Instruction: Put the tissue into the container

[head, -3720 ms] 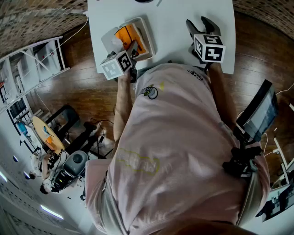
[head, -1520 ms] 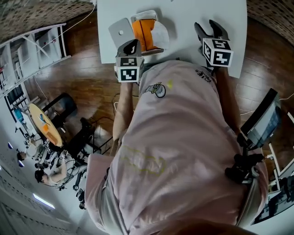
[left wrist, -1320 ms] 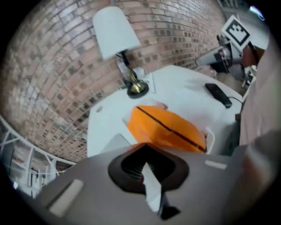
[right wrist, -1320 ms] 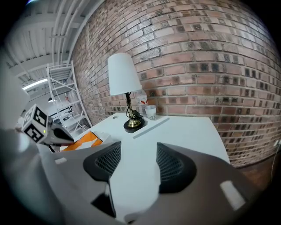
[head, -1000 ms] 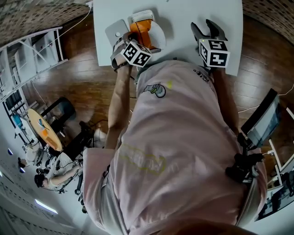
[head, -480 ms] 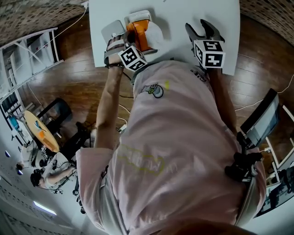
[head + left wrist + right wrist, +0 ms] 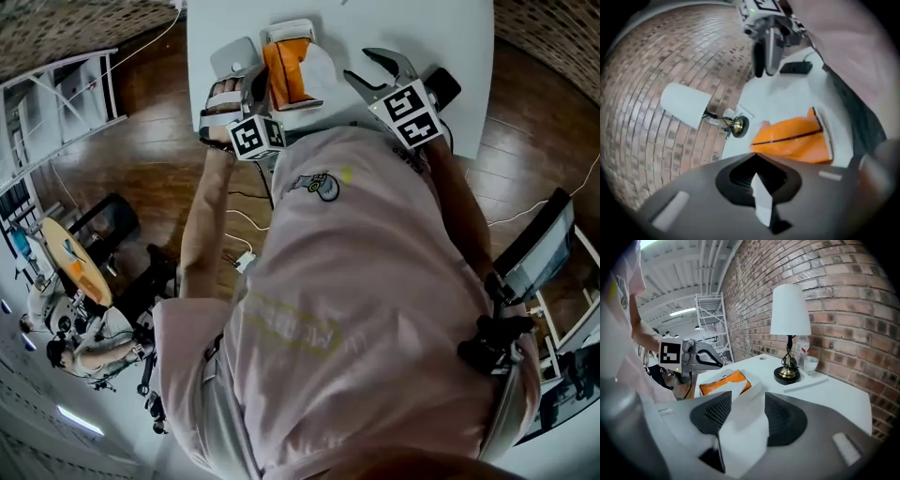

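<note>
Orange tissue pack (image 7: 286,70) is lying inside the white container (image 7: 291,28); placement looks complete. Left gripper (image 7: 754,157) is sitting with jaws together, right gripper (image 7: 747,399) gaping, empty.

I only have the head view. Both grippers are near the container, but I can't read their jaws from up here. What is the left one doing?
Observer: The left gripper has its jaw tips together. A thin white sliver shows between the pads, and I can't tell what it is.
Operator: And the right?
Observer: The right gripper has its jaws apart with nothing gripped. They point at the container that holds the orange tissue pack.
Operator: Is anything on the table past the top edge of my picture?
Observer: A lamp with a white shade stands on the table by the brick wall, with a glass beside it.
</note>
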### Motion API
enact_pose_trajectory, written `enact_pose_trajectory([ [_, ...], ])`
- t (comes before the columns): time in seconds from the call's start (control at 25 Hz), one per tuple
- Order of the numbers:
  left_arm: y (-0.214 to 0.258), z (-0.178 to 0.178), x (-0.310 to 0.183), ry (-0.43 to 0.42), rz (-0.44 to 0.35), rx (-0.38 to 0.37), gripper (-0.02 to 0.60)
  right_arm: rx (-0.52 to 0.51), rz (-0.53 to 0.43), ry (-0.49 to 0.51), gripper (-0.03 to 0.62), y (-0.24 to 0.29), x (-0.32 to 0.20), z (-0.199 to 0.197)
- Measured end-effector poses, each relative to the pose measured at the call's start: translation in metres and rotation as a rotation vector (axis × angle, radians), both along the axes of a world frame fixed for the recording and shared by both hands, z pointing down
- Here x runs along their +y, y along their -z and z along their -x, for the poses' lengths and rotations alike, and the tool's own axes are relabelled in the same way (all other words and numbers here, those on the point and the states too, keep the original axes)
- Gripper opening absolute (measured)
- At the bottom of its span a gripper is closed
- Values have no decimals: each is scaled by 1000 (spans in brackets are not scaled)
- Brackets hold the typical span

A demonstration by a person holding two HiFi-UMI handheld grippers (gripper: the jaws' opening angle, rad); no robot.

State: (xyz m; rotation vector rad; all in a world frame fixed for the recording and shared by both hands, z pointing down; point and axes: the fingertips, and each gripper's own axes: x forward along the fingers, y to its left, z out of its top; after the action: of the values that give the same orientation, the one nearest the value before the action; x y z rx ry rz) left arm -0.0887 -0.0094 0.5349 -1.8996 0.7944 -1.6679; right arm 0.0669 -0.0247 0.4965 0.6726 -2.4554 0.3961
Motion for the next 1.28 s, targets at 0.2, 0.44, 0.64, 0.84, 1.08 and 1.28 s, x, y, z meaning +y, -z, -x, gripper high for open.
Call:
enact_pose_trajectory([
  [0.2, -67, -8, 30, -327, 172, -241, -23, 20, 53, 114, 224, -9, 24, 24],
  [0.44, -45, -3, -19, -173, 58, -180, -2, 49, 7, 305, 224, -9, 51, 79],
  [0.64, -49, 0, 32, -151, 211, 41, -7, 222, -27, 327, 224, -27, 45, 91],
  [0.84, -55, -11, 37, -208, 281, 113, -11, 373, -33, 464, 225, -52, 51, 116],
  [1.08, -55, -13, 30, -170, 252, 339, -15, 517, -25, 543, 376, -59, 57, 125],
  [1.28, -58, -9, 34, -136, 262, 485, -15, 621, 6, 532, 255, -66, 57, 134],
])
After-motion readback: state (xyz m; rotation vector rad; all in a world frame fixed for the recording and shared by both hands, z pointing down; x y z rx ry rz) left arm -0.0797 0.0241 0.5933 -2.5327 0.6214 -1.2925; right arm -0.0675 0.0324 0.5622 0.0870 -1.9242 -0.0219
